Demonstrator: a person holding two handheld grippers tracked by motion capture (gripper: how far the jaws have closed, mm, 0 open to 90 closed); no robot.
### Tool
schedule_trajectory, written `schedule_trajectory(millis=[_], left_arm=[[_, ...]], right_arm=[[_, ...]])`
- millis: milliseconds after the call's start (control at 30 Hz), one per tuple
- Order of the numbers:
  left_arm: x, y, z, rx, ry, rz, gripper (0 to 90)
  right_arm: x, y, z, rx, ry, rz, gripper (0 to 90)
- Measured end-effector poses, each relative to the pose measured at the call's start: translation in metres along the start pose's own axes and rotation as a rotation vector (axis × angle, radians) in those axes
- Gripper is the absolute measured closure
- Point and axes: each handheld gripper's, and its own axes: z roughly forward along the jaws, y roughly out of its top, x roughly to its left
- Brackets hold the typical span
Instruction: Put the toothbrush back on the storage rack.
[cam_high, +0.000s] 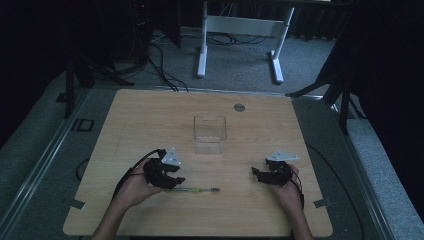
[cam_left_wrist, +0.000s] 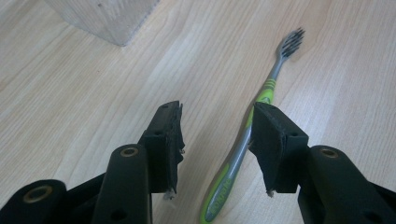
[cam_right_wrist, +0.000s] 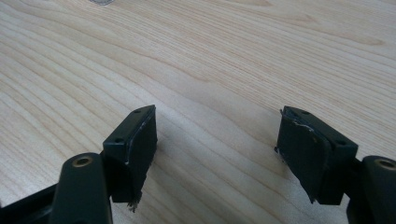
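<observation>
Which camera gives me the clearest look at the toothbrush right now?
The left gripper view: the toothbrush lies close up between the open jaws, bristles and green handle clear. The high view shows it small and dim; the right gripper view shows bare table.

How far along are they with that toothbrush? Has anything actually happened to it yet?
Nothing looks done yet: the toothbrush lies flat on the table. In hand: the left gripper straddles its handle, jaws apart and not pressing. Left: closing, lifting, and probably moving it to the clear container, which looks empty. The right gripper waits open.
</observation>
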Motion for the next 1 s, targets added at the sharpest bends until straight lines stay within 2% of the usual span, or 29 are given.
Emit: schedule_trajectory(millis=[167, 633, 1000], left_arm=[[-0.002, 0.001, 0.002, 0.012, -0.008, 0.015, 54.2], [-0.007, 0.007, 0.011, 0.055, -0.038, 0.094, 56.3], [-0.010, 0.011, 0.022, 0.081, -0.050, 0.115, 57.0]], right_arm=[[0.000, 0.000, 0.000, 0.000, 0.000, 0.000, 28.5], [0.000, 0.000, 0.000, 0.000, 0.000, 0.000, 28.5], [0.000, 0.000, 0.000, 0.000, 0.000, 0.000, 28.5]])
